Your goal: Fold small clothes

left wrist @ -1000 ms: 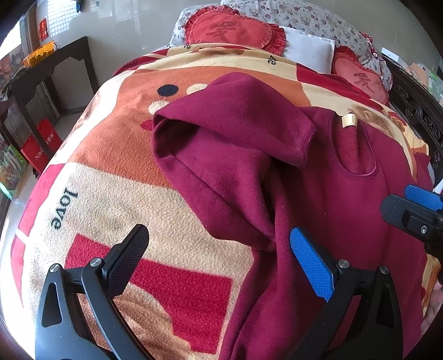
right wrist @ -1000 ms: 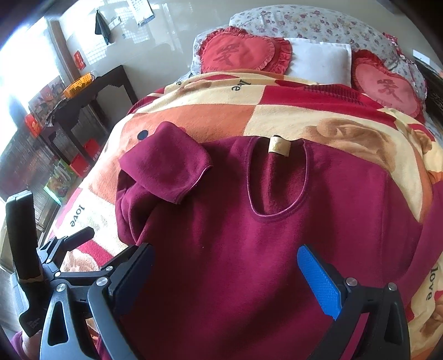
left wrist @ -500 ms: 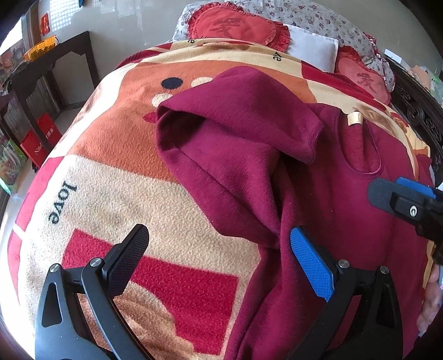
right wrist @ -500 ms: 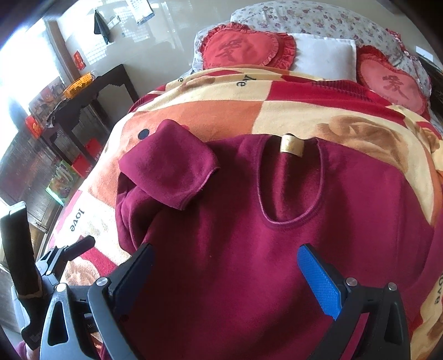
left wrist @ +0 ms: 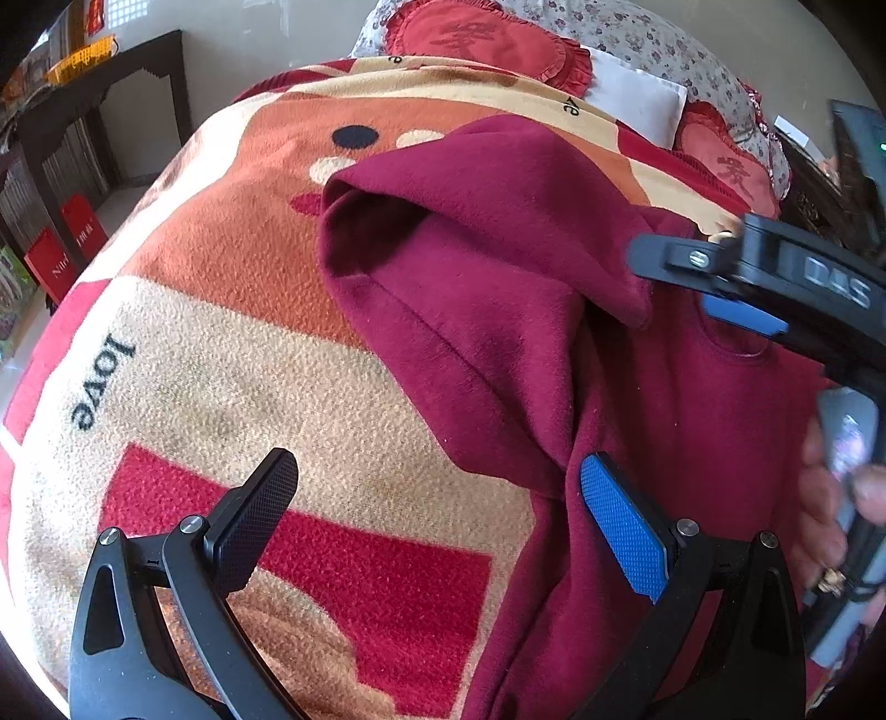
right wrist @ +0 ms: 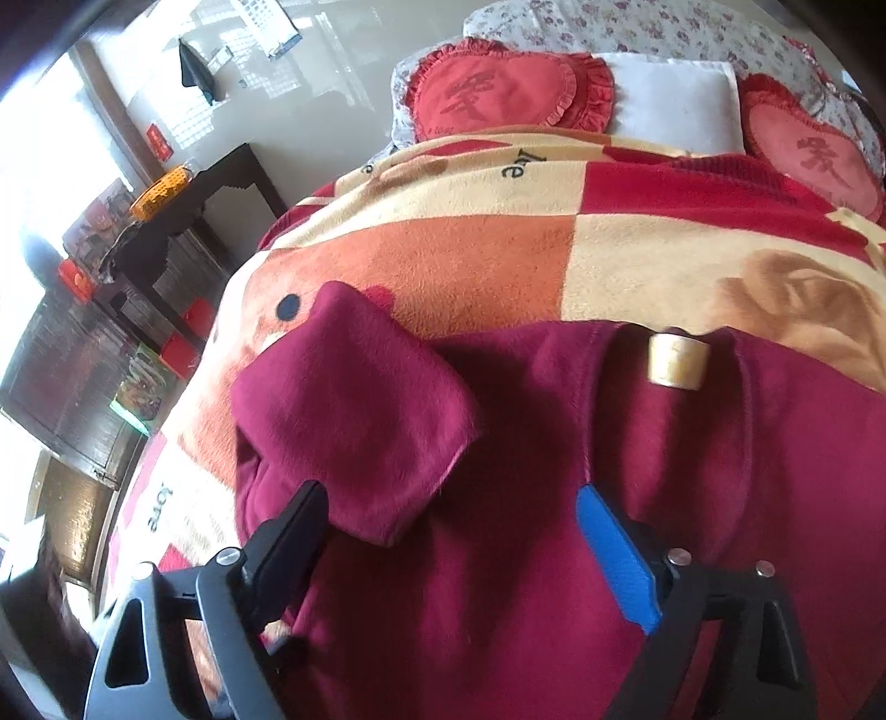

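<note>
Fuzzy maroon fleece top (right wrist: pixel 554 498), sleeve folded inward, on plush patchwork blanket (right wrist: pixel 443 260)

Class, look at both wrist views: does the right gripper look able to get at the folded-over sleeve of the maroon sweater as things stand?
Probably yes. The right gripper is open just short of the sleeve, and nothing lies between them.

A home bedroom is indicated by a made bed covered with a fleece blanket (right wrist: pixel 554 243) printed in red, orange and cream squares. At the head of the blanket, two red heart-shaped cushions (right wrist: pixel 498 94) and a white pillow (right wrist: pixel 675 99) are seen against a floral pillow (right wrist: pixel 637 22). Left of the blanket, a dark wooden side table (right wrist: pixel 194 199) carrying an orange basket (right wrist: pixel 160 191) is noted beside a bright window.
</note>
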